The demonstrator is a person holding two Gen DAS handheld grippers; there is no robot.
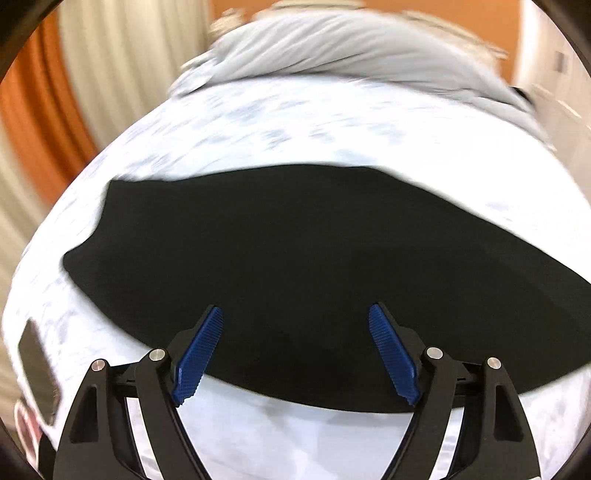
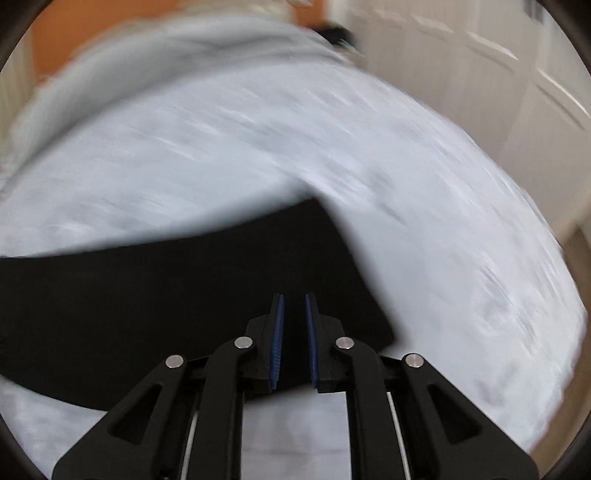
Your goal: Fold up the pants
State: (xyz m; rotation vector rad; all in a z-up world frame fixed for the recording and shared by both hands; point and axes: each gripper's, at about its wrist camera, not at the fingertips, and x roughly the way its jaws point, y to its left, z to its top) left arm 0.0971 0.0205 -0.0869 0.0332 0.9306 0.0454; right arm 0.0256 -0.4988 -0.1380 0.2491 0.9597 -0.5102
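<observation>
both grippers fill the bottom of their views, black linkage arms with blue ribbed pads. left gripper (image 1: pixel 295 314) has its jaws spread wide apart with nothing between them, the tips hanging over the near part of the black pants (image 1: pixel 295 258); whether they touch the cloth i cannot tell. right gripper (image 2: pixel 294 301) has its jaws drawn nearly together, a narrow dark slit left between the pads (image 2: pixel 279 332), and black fabric lies behind that slit; whether cloth is pinched there i cannot tell. in the left wrist view the pants lie flat as a broad dark band across the middle of the frame, running off the right edge. in the right wrist view the pants (image 2: pixel 166 302) come in from the left edge and end in a slanted edge just right of the gripper. under them is a pale, faintly mottled bedsheet (image 1: pixel 258 129), blurred in both views. at lower left of the left wrist view a dark flat rectangular thing (image 1: pixel 37 365) lies on the sheet, too blurred to name. farther back, at the top of the frame, a crumpled light grey blanket (image 1: pixel 351 44) is heaped, with a striped curtain (image 1: pixel 122 55) at upper left and an orange wall (image 1: pixel 240 7) behind it.
</observation>
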